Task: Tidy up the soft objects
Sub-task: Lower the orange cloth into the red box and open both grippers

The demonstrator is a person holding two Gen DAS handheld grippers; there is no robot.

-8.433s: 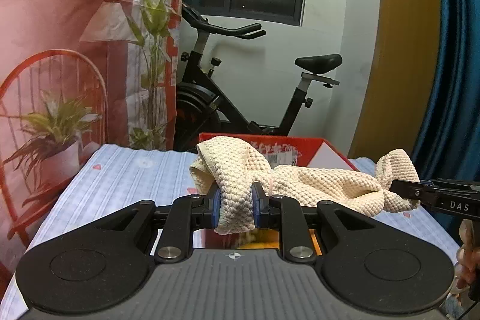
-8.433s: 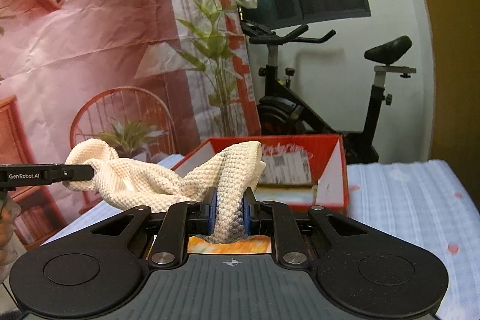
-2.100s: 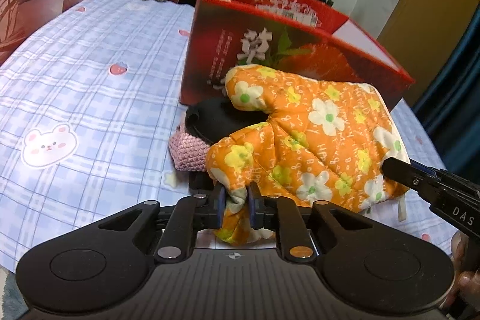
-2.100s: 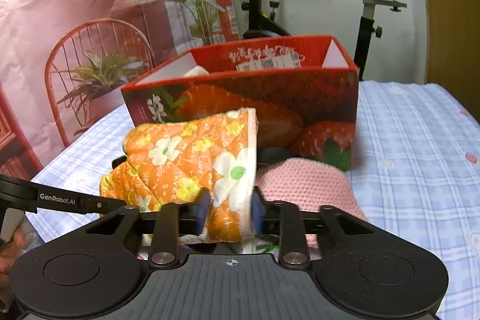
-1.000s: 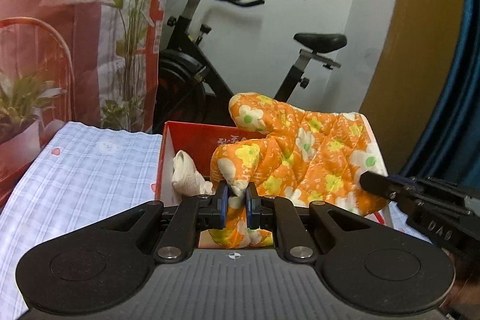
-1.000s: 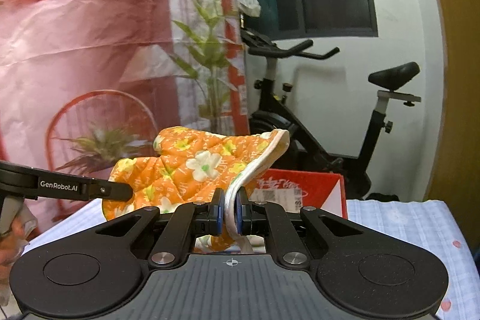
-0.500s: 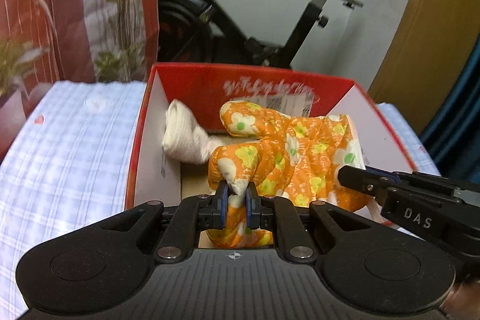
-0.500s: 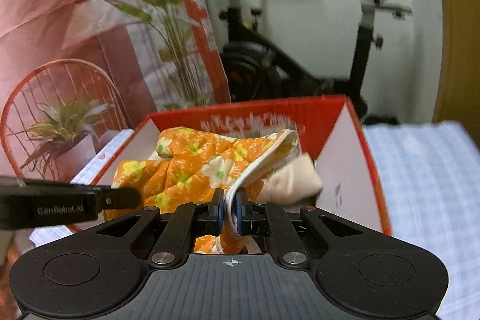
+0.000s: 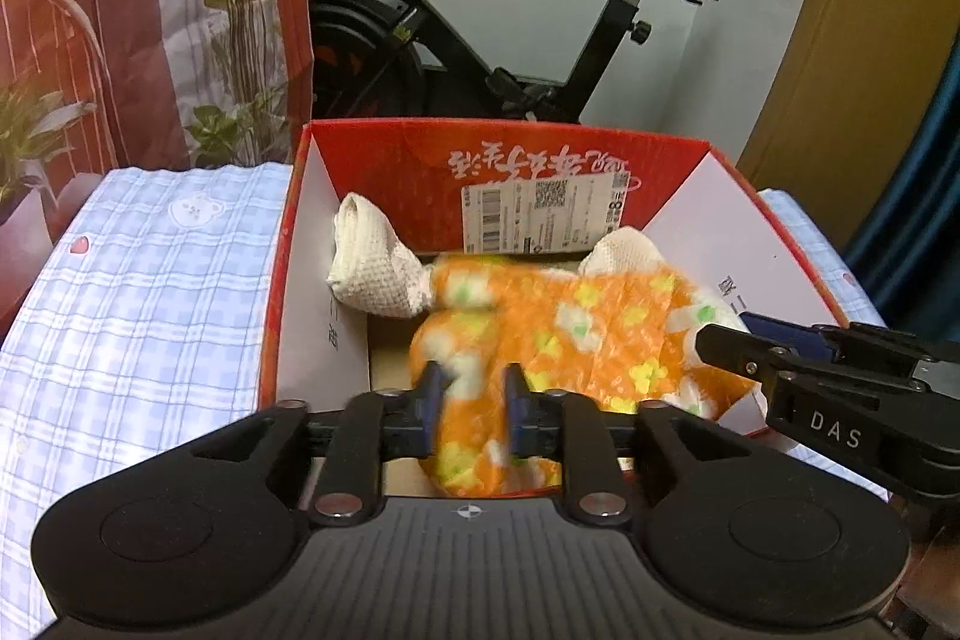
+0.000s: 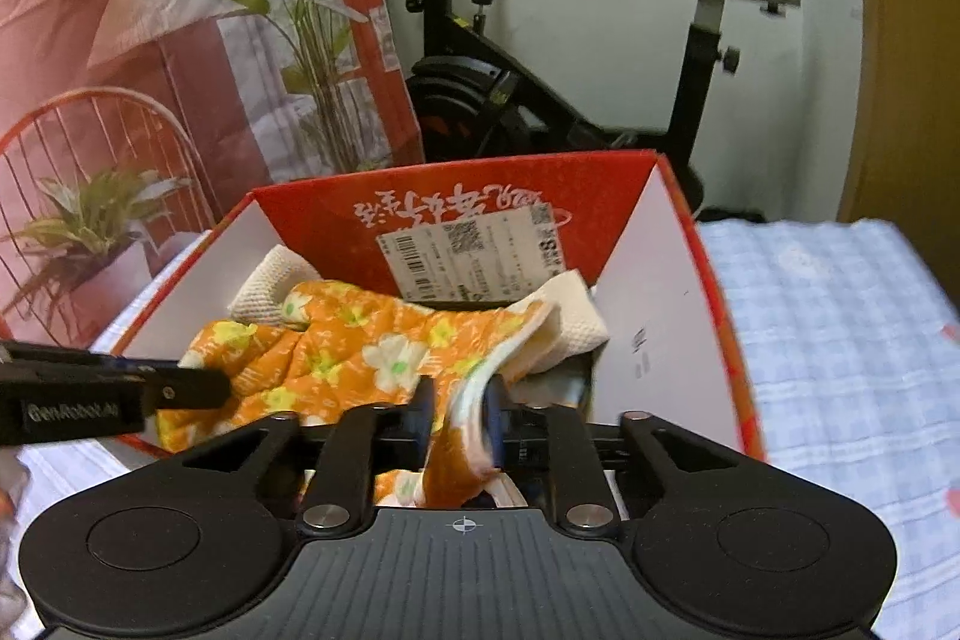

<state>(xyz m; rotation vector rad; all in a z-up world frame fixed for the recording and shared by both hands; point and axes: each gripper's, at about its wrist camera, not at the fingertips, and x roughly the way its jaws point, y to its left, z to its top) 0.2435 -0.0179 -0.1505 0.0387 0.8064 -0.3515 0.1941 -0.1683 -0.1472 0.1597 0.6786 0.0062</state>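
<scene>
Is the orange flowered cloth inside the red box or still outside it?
Inside: the orange flowered cloth lies between the red box's walls.

1. The worktop (image 9: 138, 280) is wearing a light blue checked cloth with small bear and heart prints.
2. A red cardboard box (image 9: 288, 244) is standing directly on this cloth, open at the top.
3. The cloth is showing on both sides of the box, left and right (image 10: 840, 340).
</scene>
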